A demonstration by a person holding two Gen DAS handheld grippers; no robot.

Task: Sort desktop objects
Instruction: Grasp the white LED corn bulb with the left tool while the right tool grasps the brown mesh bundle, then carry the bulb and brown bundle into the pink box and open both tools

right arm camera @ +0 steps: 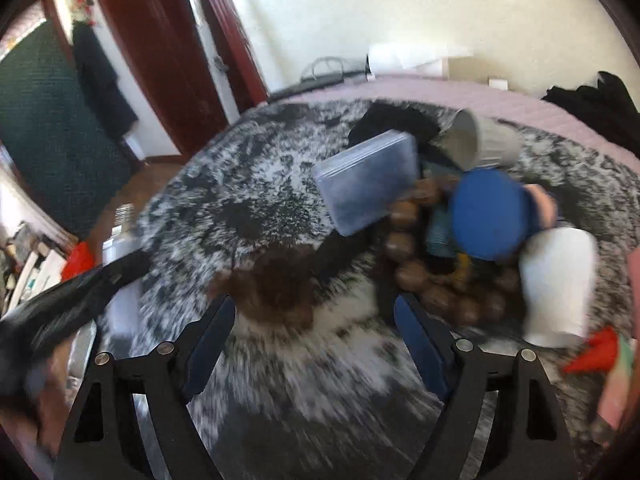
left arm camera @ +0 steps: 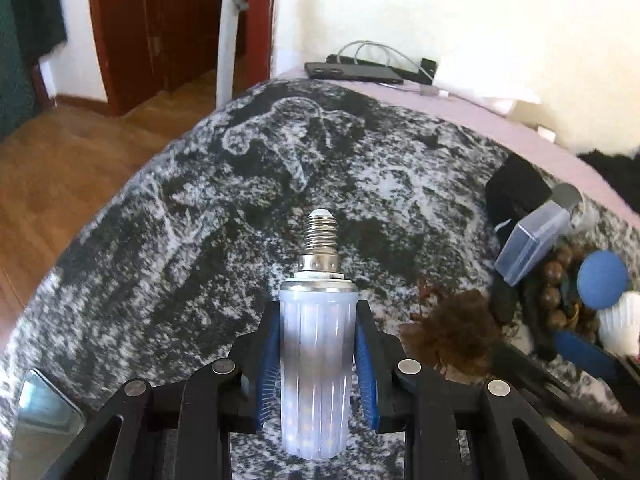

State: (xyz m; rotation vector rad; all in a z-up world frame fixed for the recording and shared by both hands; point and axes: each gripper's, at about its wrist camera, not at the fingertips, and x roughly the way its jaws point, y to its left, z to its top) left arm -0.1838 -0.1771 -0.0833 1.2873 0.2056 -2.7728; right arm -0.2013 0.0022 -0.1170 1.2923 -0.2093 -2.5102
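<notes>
Left gripper: clamping an LED corn bulb by its ribbed translucent body; both blue pads are pressing its sides.
Bulb position: sitting upright between the fingers, metal screw base pointing away from the camera, above the black-and-white fleece cover.
Right gripper: jaws are standing wide apart, nothing between them; view is motion-blurred.
Pile ahead of right gripper: clear plastic case, blue round disc, brown wooden beads, white ribbed object, grey cup lying on its side, all crowding together on the cover.
Brown fuzzy tuft: lying just beyond the right gripper's left finger.
Background: dark flat device with cable resting at the far edge.
</notes>
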